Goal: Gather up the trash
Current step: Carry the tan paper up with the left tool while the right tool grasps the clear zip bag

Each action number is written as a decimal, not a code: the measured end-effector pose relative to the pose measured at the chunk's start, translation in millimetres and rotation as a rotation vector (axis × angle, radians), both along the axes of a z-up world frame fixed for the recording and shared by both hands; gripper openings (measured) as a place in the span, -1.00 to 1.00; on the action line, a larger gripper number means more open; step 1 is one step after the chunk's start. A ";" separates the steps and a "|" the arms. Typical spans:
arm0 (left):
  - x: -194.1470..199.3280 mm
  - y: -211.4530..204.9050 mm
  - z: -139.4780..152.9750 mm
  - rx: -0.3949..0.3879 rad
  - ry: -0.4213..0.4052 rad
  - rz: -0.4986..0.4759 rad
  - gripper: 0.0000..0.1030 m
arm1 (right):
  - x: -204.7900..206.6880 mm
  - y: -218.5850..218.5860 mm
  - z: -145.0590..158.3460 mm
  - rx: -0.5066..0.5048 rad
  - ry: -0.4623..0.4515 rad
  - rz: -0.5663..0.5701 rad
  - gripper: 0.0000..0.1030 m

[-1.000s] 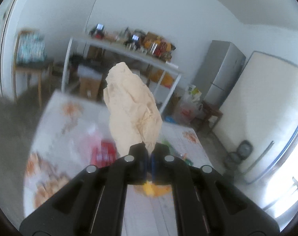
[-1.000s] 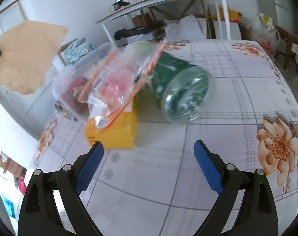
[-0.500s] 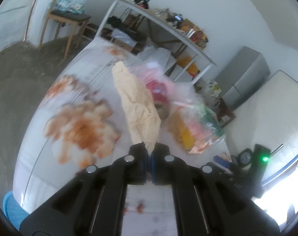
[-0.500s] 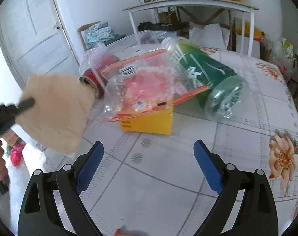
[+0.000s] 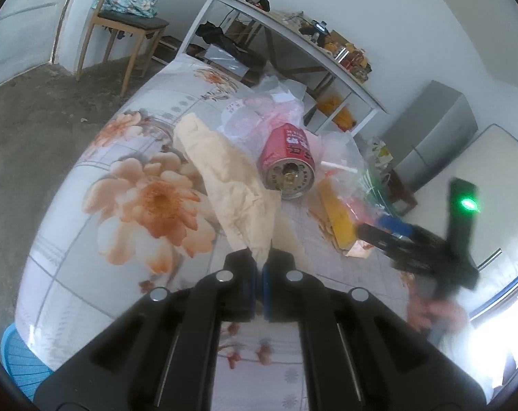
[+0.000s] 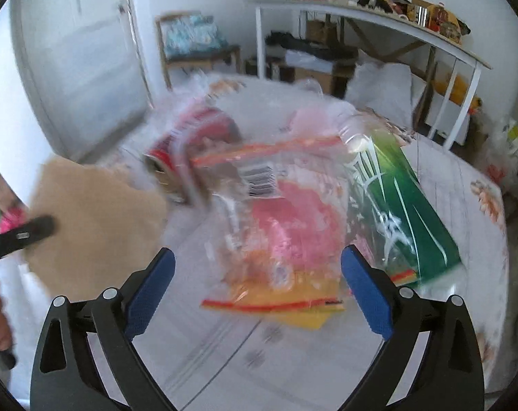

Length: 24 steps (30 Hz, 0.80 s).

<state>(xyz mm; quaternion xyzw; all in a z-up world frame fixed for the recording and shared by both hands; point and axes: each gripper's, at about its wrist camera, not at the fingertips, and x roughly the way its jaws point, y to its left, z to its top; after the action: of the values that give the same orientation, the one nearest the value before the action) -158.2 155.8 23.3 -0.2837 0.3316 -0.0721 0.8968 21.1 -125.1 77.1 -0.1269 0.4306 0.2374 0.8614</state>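
My left gripper [image 5: 260, 260] is shut on a crumpled tan paper [image 5: 228, 178], which hangs over the flowered table [image 5: 98, 239]; the same paper [image 6: 94, 219] shows at the left of the right wrist view, pinched by the left gripper's fingers [image 6: 26, 234]. A red tin can [image 5: 288, 161] lies on its side beside the paper. My right gripper [image 6: 257, 287] is open just above a clear zip bag [image 6: 279, 219] with pink contents, lying on a yellow box [image 6: 306, 320]. A green bottle [image 6: 402, 212] lies to the right. The right gripper [image 5: 389, 231] shows blurred in the left wrist view.
Clear plastic bags [image 5: 269, 109] are piled behind the can. A wooden chair [image 5: 125, 24] with cushions, a white shelf table [image 5: 293, 34] full of clutter and a grey fridge [image 5: 433, 130] stand beyond the table. A blue basket [image 5: 22, 359] sits below the table's near edge.
My left gripper dropped low over the table with the paper and then held still. My right gripper moved in toward the zip bag and rolled, so the bag now lies between its open fingers.
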 end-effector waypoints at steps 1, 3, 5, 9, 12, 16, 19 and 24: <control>2.8 -3.2 1.7 -0.007 0.003 -0.001 -0.97 | 6.4 2.6 -1.7 0.009 0.024 0.018 0.83; 6.3 -3.4 -0.5 -0.018 0.008 0.000 -0.97 | 14.0 3.9 -4.0 0.020 0.070 0.023 0.83; 8.0 -4.2 -2.3 -0.016 0.013 0.000 -0.97 | 16.5 5.5 -5.2 0.004 0.077 0.019 0.83; 11.9 -4.1 -5.2 -0.013 0.019 0.002 -0.97 | 15.6 7.9 -4.8 -0.050 0.059 0.011 0.65; 11.5 -2.6 -5.1 -0.018 0.017 0.005 -0.97 | 13.5 6.3 -3.1 -0.063 0.051 -0.005 0.40; 11.3 -3.8 -6.1 -0.024 0.018 0.000 -0.97 | 12.4 -2.4 3.1 -0.029 0.074 -0.020 0.15; 10.2 -6.9 -5.5 -0.015 0.016 -0.004 -0.97 | 8.5 -5.3 9.7 -0.016 0.057 -0.040 -0.29; 7.5 -11.2 0.4 -0.011 -0.002 -0.013 -0.97 | -5.6 -7.8 18.1 -0.039 0.004 -0.070 -0.67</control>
<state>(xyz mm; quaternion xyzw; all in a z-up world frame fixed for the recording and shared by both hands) -150.7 144.6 23.7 -0.2865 0.3320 -0.0803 0.8951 15.5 -133.0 95.2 -0.1282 0.4411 0.1987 0.8657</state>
